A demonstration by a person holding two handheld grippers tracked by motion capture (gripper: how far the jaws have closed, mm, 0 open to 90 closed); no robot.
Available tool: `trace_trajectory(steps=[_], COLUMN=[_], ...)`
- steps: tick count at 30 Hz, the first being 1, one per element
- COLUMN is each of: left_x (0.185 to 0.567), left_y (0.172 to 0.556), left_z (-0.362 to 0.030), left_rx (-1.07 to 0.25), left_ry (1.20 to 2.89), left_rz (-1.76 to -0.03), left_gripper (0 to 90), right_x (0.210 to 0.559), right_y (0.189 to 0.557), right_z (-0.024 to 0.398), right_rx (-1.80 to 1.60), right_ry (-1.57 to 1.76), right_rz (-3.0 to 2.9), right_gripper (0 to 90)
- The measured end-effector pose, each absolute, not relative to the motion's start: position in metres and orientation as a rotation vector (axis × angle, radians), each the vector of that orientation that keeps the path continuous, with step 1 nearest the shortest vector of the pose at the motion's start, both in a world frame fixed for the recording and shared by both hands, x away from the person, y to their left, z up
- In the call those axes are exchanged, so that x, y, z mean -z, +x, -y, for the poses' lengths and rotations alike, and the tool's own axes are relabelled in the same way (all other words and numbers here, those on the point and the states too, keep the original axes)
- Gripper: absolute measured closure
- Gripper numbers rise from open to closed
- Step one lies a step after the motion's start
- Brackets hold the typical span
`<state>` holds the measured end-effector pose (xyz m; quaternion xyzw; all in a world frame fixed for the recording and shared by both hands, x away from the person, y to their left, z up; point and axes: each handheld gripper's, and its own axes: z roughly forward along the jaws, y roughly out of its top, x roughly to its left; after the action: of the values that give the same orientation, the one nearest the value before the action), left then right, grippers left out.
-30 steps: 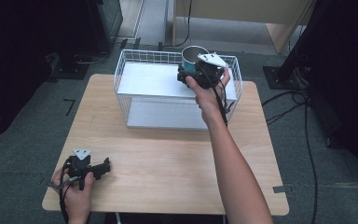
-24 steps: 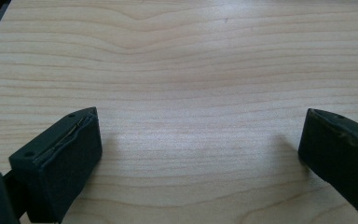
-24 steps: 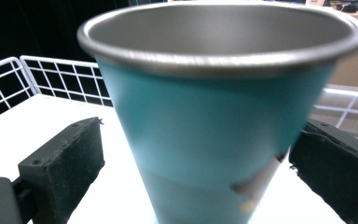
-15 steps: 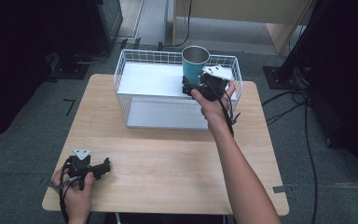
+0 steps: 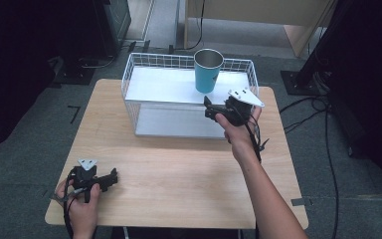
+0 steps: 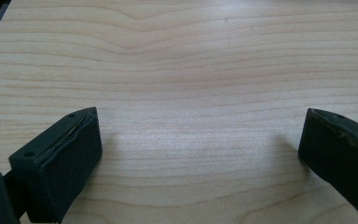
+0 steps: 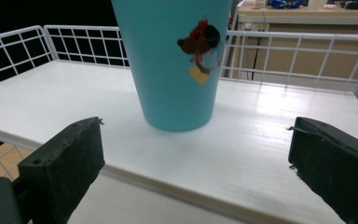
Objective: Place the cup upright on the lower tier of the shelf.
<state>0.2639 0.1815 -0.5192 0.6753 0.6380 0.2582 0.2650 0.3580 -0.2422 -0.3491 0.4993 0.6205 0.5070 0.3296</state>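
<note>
A: Where was the teal cup (image 5: 208, 69) found, and how was it standing?

B: It was seen upright on the white upper shelf (image 5: 164, 84) of the wire basket (image 5: 127, 79), toward the far rim, at roughly one o'clock from the table's (image 5: 179, 174) middle in the high view. Its long axis was vertical, mouth up. In the right gripper view the cup (image 7: 176, 60) was set at twelve o'clock from the jaws, a cartoon sticker (image 7: 201, 46) turned toward them.

A: How were the jaws of the right gripper (image 5: 210, 110) held?

B: They were spread wide, with nothing between them; they had just been opened a little further. The cup was left apart from them, beyond the near edge of the shelf.

A: And the left gripper (image 5: 110, 178)?

B: It was rested low on the table at about seven o'clock, well apart from the basket. Its jaws were also spread, over bare wood (image 6: 191, 70).

A: Which hand was nearer the cup?

B: The right hand (image 5: 236, 127), clearly. Should the cup be gripped again, a straight advance toward twelve o'clock would be judged enough, the jaws closing across the upright wall.
</note>
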Motion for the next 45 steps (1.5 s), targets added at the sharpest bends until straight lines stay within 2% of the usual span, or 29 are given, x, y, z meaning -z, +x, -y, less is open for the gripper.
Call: trace_trajectory(steps=[15, 30, 45], left_x=[0.519, 0.519, 0.519], left_y=[0.264, 0.264, 0.264], left_z=[-0.182, -0.181, -0.181], left_rx=[-0.697, -0.698, -0.694], left_ry=[1.825, 1.825, 1.827], left_rz=[-1.724, -1.724, -1.725], left_gripper=[0.0, 0.0, 0.0], right_x=[0.367, 0.388, 0.417], right_y=[0.318, 0.295, 0.274], right_z=[0.262, 0.277, 0.311], right_rx=[-1.338, -1.353, -1.314], right_ry=[1.263, 1.299, 1.379], right_rz=[-1.633, -1.639, -1.612], right_gripper=[3.2, 3.2, 3.6])
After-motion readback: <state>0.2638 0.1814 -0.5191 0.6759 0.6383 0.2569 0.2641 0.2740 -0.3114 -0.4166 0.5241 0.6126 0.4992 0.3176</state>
